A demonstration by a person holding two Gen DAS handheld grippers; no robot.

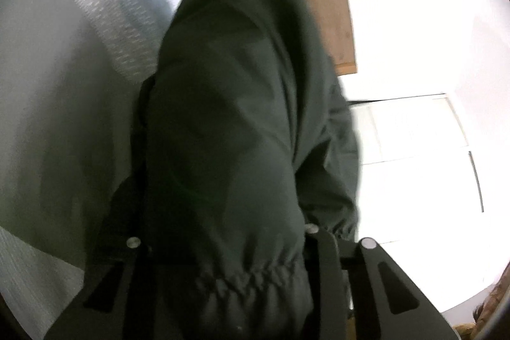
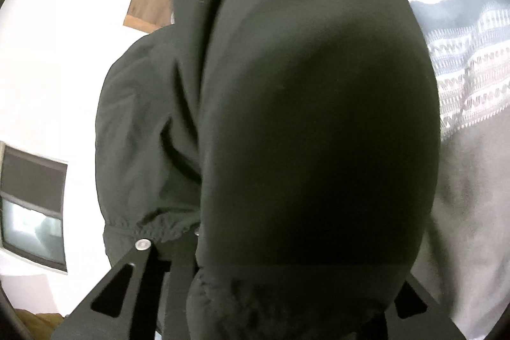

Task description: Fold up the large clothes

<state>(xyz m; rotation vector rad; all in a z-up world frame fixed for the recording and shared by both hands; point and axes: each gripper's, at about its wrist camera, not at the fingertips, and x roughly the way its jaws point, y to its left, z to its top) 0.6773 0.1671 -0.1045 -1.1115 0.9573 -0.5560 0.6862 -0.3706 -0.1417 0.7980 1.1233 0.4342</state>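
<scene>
Jacket [image 1: 236,117] hangs bunched ahead of both claws | left claw [image 1: 248,270] and right claw [image 2: 271,276] clench its elastic hem | we judge it soft, light, slippery | we grip hem corners.

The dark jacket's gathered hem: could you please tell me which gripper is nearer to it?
Neither: left gripper and right gripper are each shut on the gathered hem, fabric bunched between their fingers.
</scene>
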